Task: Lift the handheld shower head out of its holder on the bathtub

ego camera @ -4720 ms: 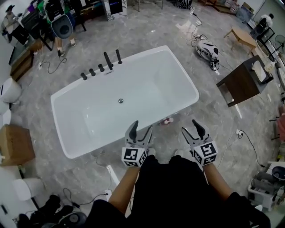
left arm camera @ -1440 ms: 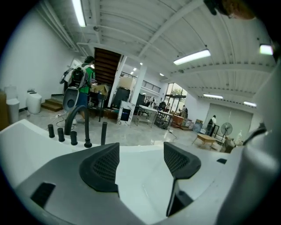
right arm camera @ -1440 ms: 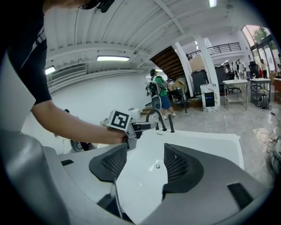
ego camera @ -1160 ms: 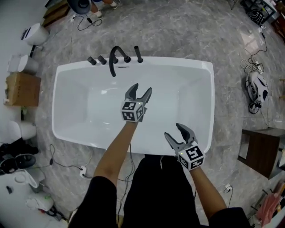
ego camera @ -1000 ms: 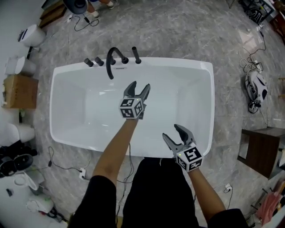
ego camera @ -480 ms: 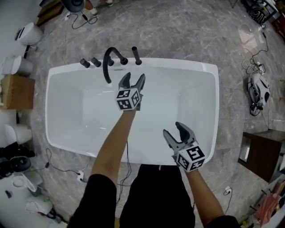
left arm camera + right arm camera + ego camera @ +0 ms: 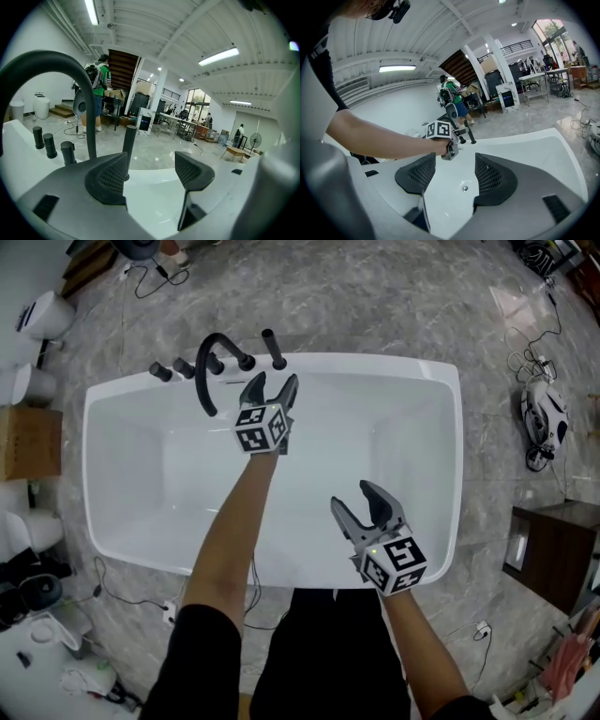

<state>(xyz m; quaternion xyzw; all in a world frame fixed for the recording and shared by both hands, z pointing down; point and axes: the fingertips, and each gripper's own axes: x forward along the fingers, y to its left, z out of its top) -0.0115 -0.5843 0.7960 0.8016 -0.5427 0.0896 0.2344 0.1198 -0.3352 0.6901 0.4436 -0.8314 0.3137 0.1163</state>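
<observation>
A person leans over a white rectangular bathtub [image 7: 375, 365], a two-fingered gripper in each hand. The left gripper [image 7: 272, 388] reaches across the basin to the far rim, its dark ribbed fingers [image 7: 108, 177] spread apart and gripping nothing. The slim black cylindrical handheld shower head [image 7: 129, 143] stands upright in its holder on that rim, partly behind one finger in the left gripper view; whether the two touch cannot be told. Next to it on the rim rises a black arched tub spout [image 7: 208, 367], with short black cylindrical knobs [image 7: 48, 145] lined up on its other side. The right gripper [image 7: 357, 502] hangs over the near side of the tub, its fingers [image 7: 491, 177] likewise released and empty. The small round metal drain [image 7: 464, 188] shows between them on the tub floor.
</observation>
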